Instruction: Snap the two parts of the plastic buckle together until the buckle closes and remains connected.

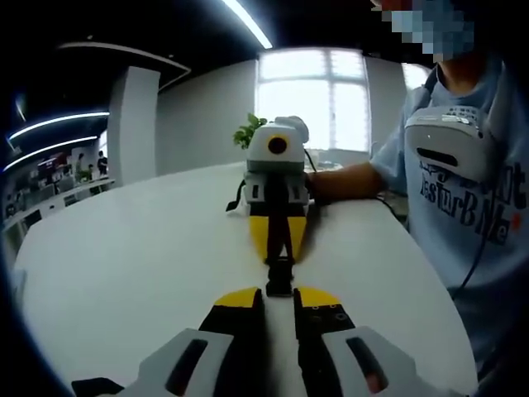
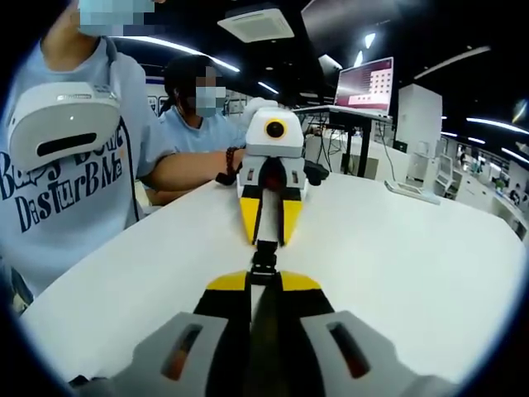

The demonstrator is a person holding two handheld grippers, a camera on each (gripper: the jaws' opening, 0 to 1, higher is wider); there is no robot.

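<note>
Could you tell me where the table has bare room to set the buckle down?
The white table is bare on both sides of the two grippers. It is crowded along the middle line, where the left gripper and right gripper hold the buckle between them.

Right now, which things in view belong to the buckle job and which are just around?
Job:
- black plastic buckle, held between both grippers
- left gripper
- right gripper

Just around:
- white table
- potted plant
- monitor
</note>
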